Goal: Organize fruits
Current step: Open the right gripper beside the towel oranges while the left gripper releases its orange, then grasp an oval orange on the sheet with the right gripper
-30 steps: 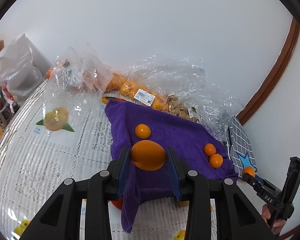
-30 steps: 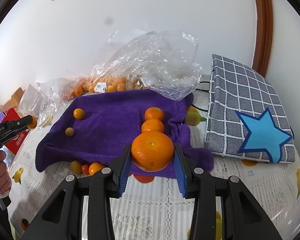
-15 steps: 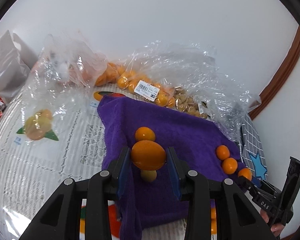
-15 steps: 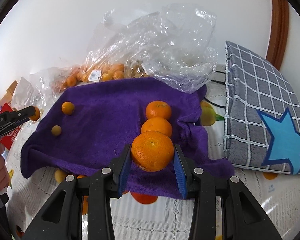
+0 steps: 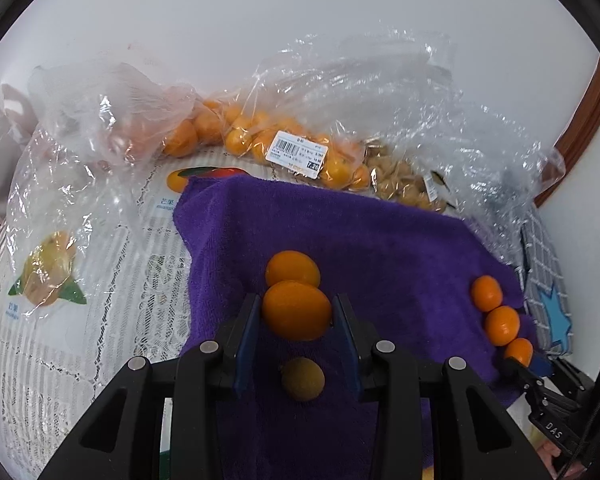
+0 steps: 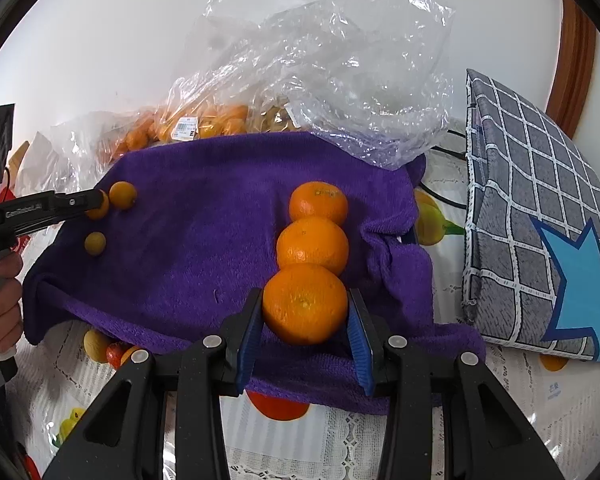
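Left wrist view: the left gripper (image 5: 296, 314) has its two blue pads clamped on a small smooth orange kumquat (image 5: 297, 309), with its long side lying across from pad to pad. It hangs over the fuzzy purple towel (image 5: 388, 248). Another small orange kumquat (image 5: 293, 268) lies on the towel just past the held one, and a duller yellow-brown one (image 5: 302, 378) lies below it, nearer the camera. So the free spot looks to be right between those two, straight under the fingers. In the right wrist view, the right gripper (image 6: 305, 314) is clamped on a big round orange tangerine (image 6: 305, 303). Two more round tangerines (image 6: 313, 245) sit in a line on the towel, and the held one is just beside the nearest. I think it only has to go down to join the line. Each hand is close to its own row. The towel lies on a white lacy table cover (image 5: 100, 280) with fruit pictures. Crinkly clear plastic bags (image 6: 340, 72) of fruit lie behind, by a white wall, and a grey checked cushion with a blue star (image 6: 540, 216) is on the right.
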### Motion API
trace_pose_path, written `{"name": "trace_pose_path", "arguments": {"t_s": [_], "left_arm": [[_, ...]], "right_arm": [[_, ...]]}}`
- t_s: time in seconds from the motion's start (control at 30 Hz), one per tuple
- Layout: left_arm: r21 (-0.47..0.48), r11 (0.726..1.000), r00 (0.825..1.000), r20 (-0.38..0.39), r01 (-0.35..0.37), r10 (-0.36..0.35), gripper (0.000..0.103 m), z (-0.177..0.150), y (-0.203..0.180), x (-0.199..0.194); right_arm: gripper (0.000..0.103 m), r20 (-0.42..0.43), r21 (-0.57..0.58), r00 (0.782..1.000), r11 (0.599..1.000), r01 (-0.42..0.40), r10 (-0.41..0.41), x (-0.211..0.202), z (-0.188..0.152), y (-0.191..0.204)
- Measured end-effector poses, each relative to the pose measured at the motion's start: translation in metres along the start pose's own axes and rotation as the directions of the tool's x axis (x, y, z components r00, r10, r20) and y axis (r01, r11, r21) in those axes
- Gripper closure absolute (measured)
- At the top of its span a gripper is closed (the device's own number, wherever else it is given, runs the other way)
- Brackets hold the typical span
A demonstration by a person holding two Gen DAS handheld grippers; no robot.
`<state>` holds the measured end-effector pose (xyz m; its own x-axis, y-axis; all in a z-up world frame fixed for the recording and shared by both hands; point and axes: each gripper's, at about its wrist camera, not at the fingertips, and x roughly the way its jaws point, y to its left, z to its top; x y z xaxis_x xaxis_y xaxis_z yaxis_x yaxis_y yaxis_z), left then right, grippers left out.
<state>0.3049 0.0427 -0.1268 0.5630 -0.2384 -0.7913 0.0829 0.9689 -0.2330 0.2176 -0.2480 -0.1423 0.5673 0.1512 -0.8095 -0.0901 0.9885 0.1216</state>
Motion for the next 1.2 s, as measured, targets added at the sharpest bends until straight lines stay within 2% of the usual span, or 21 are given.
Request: {"name": "trace_pose_path", "arguments": {"t_s": [0.23, 0.4, 0.6, 0.77, 0.97, 1.2], "left_arm": [[-0.005, 1.0, 0.999, -0.047, -0.024, 0.024, 0.068, -0.001, 0.001, 0.012], [-0.005, 0.999, 0.998, -0.046, -0.038, 0.038, 0.063, -0.003, 0.0, 0.011], [0.013, 1.0, 1.0, 0.002, -0.018, 0.018, 0.055, -0.01, -0.001, -0.022], [0.019, 1.0, 0.998, 0.054, -0.013, 0.012, 0.055, -0.023, 0.008, -0.055], [0.006, 1.0, 0.996, 0.088, -0.017, 0.017, 0.055, -0.052, 0.03, -0.087], [-0.012, 1.0, 0.997, 0.069, 0.019, -0.019, 0.055, -0.095, 0.059, -0.108]], "right_arm": [[0.062, 0.01, -0.008, 1.0, 1.0, 0.007, -0.007, -0.001, -0.001, 0.001], [0.047, 0.028, 0.006, 1.0, 1.0, 0.001, -0.002, -0.008, -0.002, 0.001], [0.046, 0.047, 0.026, 0.998, 0.999, 0.038, -0.04, -0.023, -0.008, 0.002], [0.046, 0.068, 0.024, 0.996, 0.998, 0.051, -0.053, -0.043, -0.016, 0.01], [0.046, 0.059, 0.0, 0.998, 1.0, -0.009, 0.009, -0.059, -0.034, 0.031], [0.046, 0.029, -0.062, 0.995, 0.993, -0.096, 0.098, -0.058, -0.061, 0.069]]}}
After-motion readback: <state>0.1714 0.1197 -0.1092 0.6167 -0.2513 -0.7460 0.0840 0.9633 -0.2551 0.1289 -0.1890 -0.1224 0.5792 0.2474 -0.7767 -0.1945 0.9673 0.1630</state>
